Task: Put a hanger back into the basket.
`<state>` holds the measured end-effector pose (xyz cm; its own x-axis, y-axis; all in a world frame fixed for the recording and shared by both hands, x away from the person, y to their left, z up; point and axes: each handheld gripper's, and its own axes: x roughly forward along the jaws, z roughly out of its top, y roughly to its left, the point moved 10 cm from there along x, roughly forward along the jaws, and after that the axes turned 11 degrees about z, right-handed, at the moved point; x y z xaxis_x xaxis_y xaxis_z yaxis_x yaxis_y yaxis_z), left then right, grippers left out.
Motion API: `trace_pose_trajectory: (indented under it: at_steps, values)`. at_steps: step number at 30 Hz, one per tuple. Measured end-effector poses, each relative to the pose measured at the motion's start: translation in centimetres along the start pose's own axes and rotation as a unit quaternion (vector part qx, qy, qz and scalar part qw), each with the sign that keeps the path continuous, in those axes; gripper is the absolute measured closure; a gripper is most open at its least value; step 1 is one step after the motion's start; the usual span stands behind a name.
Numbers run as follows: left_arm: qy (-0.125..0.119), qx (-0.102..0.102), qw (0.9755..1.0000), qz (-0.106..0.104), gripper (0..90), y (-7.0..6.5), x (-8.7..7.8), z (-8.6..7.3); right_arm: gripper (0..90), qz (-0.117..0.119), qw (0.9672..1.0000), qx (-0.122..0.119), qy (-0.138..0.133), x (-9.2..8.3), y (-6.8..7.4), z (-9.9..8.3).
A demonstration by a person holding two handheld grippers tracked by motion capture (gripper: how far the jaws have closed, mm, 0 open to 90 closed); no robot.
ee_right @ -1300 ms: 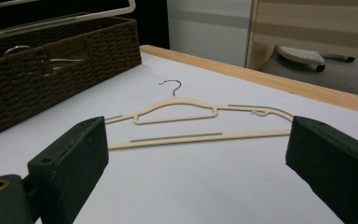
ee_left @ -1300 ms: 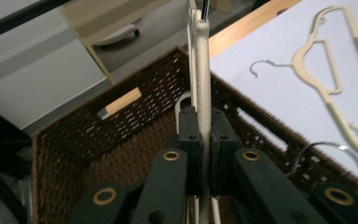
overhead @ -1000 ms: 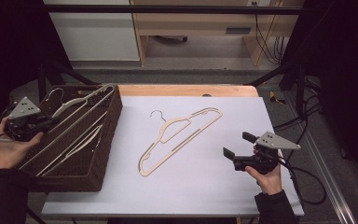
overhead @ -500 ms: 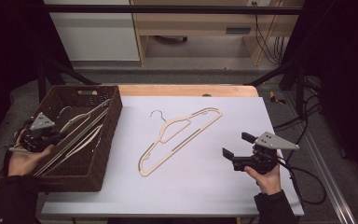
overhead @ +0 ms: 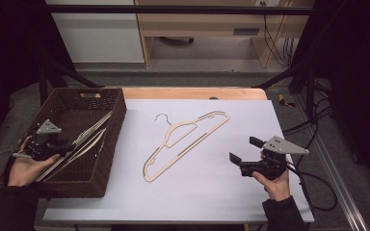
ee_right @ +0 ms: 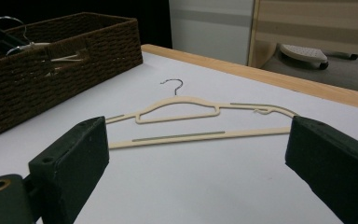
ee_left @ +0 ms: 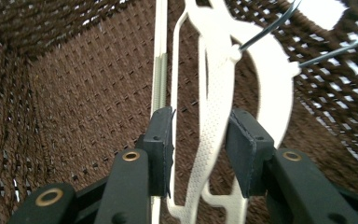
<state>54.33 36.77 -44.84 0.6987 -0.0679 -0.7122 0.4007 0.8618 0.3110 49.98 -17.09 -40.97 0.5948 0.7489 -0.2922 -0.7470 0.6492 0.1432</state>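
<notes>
Left gripper [ee_left: 199,140]: we see it low inside the wicker basket [overhead: 108,144]; its jaws have just been opening and stand partly apart, a hanger bar between them, pads not pressing on it.
Hanger in the jaws [ee_left: 214,116]: cream, flat, with a fine dotted texture; it runs up and away from the pads. Whether it touches the right-hand pad we cannot tell.
Hooks [ee_left: 265,32]: thin grey wire, two of them, beyond the jaws to the upper right.
Other hangers in the basket [overhead: 84,139]: same cream, slanted across the basket just past the left gripper.
Right gripper [overhead: 245,154]: we find it held just above the white tabletop [overhead: 212,192], jaws wide apart, nothing between them.
Table hanger [overhead: 183,142]: cream, slim, grey strips along bar and shoulders, small wire hook; flat on the tabletop ahead of the right gripper, apart from it.
</notes>
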Motion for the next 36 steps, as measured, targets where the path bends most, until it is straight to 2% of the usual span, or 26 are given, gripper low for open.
trace_pose_trajectory:
  at_steps: [3, 7, 10, 11, 12, 13, 15, 16, 17, 18, 19, 20, 21, 22, 23, 25, 26, 27, 28, 29, 30, 31, 32, 33, 34, 36]
  values:
    - [-0.011, 0.006, 0.9999, 0.001, 59.7, -0.3, -1.0, 0.3, 6.5, 0.001, 1.0, 0.0, -0.001, 0.0, 0.0, 0.0]
    - [-0.027, -0.001, 0.9996, -0.002, 54.8, -0.7, -2.0, 0.9, 6.5, 0.004, 1.0, 0.001, -0.002, 0.0, 0.2, 0.1]
    - [-0.07, -0.023, 0.9972, -0.01, 50.3, -1.5, -3.7, 2.6, 6.6, 0.002, 1.0, -0.001, -0.005, -0.1, 0.2, 0.2]
    - [-0.07, -0.023, 0.9972, -0.01, 48.0, -1.5, -3.7, 2.6, 6.6, 0.002, 1.0, -0.001, -0.005, -0.1, 0.2, 0.2]
    - [-0.096, -0.034, 0.9947, -0.009, 45.8, -2.0, -4.6, 3.7, 6.7, 0.0, 1.0, -0.001, -0.008, -0.1, 0.1, 0.3]
    - [-0.096, -0.034, 0.9947, -0.009, 43.5, -2.0, -4.6, 3.7, 6.7, 0.0, 1.0, -0.001, -0.008, -0.1, 0.1, 0.3]
    - [-0.127, -0.049, 0.9906, -0.01, 41.3, -2.7, -5.4, 4.8, 6.7, 0.001, 1.0, -0.001, -0.008, -0.1, 0.2, 0.3]
    - [-0.155, -0.06, 0.9859, -0.014, 35.7, -3.5, -6.3, 5.9, 6.7, 0.0, 1.0, 0.0, -0.008, -0.1, 0.2, 0.3]
    - [-0.171, -0.067, 0.9828, -0.019, 33.0, -4.0, -6.7, 6.5, 6.7, 0.0, 1.0, 0.0, -0.008, -0.1, 0.2, 0.3]
    - [-0.171, -0.067, 0.9828, -0.019, 30.1, -4.0, -6.7, 6.5, 6.7, 0.0, 1.0, 0.0, -0.008, -0.1, 0.2, 0.3]
    - [-0.184, -0.074, 0.9799, -0.025, 26.5, -4.6, -7.1, 7.0, 6.7, 0.0, 1.0, 0.001, -0.008, -0.1, 0.2, 0.3]
    - [-0.211, -0.087, 0.9727, -0.043, 22.5, -5.7, -7.7, 8.1, 6.8, 0.0, 1.0, 0.002, -0.009, -0.1, 0.2, 0.3]
    - [-0.211, -0.087, 0.9727, -0.043, 20.0, -5.7, -7.7, 8.1, 6.8, 0.0, 1.0, 0.002, -0.009, -0.1, 0.2, 0.3]
    - [-0.222, -0.093, 0.9691, -0.054, 20.0, -6.4, -8.0, 8.6, 6.8, 0.001, 1.0, 0.001, -0.009, -0.1, 0.2, 0.3]
    - [-0.237, -0.102, 0.9631, -0.074, 14.9, -7.8, -8.4, 9.4, 6.7, 0.001, 0.9999, 0.0, -0.011, -0.1, 0.3, 0.3]
    - [-0.242, -0.099, 0.9617, -0.081, 11.9, -8.5, -8.5, 9.6, 6.7, 0.002, 0.9999, 0.0, -0.011, -0.1, 0.3, 0.3]
    - [-0.252, -0.102, 0.9584, -0.089, 11.1, -9.7, -8.5, 10.2, 6.5, 0.001, 0.9999, 0.001, -0.011, -0.1, 0.3, 0.3]
    - [-0.252, -0.102, 0.9584, -0.089, 10.2, -9.7, -8.5, 10.2, 6.5, 0.001, 0.9999, 0.001, -0.011, -0.1, 0.3, 0.3]
    - [-0.259, -0.102, 0.9552, -0.101, 9.9, -11.2, -8.5, 10.7, 6.2, -0.002, 0.9999, 0.0, -0.011, -0.1, 0.2, 0.3]
    - [-0.259, -0.102, 0.9552, -0.101, 9.7, -11.2, -8.5, 10.7, 6.2, -0.002, 0.9999, 0.0, -0.011, -0.1, 0.2, 0.3]
    - [-0.264, -0.104, 0.9525, -0.111, 9.5, -12.5, -8.3, 11.1, 5.9, -0.001, 0.9999, -0.001, -0.01, -0.1, 0.2, 0.3]
    - [-0.264, -0.104, 0.9525, -0.111, 9.3, -12.5, -8.3, 11.1, 5.9, -0.001, 0.9999, -0.001, -0.01, -0.1, 0.2, 0.3]
    - [-0.267, -0.104, 0.9509, -0.118, 9.1, -13.8, -8.0, 11.5, 5.7, -0.001, 1.0, -0.002, -0.009, -0.1, 0.2, 0.2]
    - [-0.267, -0.104, 0.9509, -0.118, 9.3, -13.8, -8.0, 11.5, 5.7, -0.001, 1.0, -0.002, -0.009, -0.1, 0.2, 0.2]
    - [-0.264, -0.1, 0.951, -0.125, 9.3, -14.9, -7.5, 11.8, 5.7, -0.003, 0.9999, 0.0, -0.011, -0.1, 0.2, 0.3]
    - [-0.261, -0.094, 0.9519, -0.13, 9.5, -16.0, -6.9, 12.0, 5.7, -0.003, 0.9999, 0.0, -0.011, -0.2, 0.2, 0.3]
